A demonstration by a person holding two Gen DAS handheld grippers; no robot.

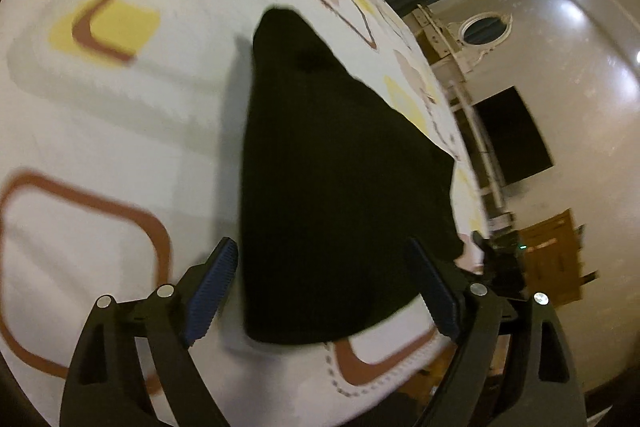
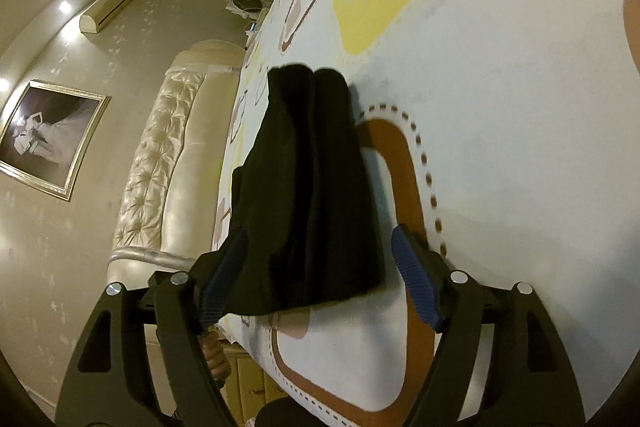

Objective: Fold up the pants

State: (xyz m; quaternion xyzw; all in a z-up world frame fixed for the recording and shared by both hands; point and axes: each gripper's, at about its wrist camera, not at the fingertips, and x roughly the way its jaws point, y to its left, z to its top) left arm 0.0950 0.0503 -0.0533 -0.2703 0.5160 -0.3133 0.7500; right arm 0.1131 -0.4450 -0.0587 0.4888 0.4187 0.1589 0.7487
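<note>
Bed: the white bedspread (image 1: 120, 115) with yellow and brown shapes fills most of both views; treat it as the flat working surface and keep every fold fully on it, away from the edge at the lower right of the left wrist view.
Pants: the black pants (image 1: 328, 187) lie in a folded bundle at centre frame, narrowing toward the top; in the right wrist view the pants (image 2: 312, 195) show two layered ridges side by side. Before another fold, square those ridges.
Left gripper: the left gripper (image 1: 324, 295) stands wide, its blue pads either side of the near end, seemingly not pressing it.
Right gripper: the right gripper (image 2: 320, 279) is likewise spread, holding nothing.
Next move, as I judge: take both near corners evenly, lift low, and lay them over without dragging.
</note>
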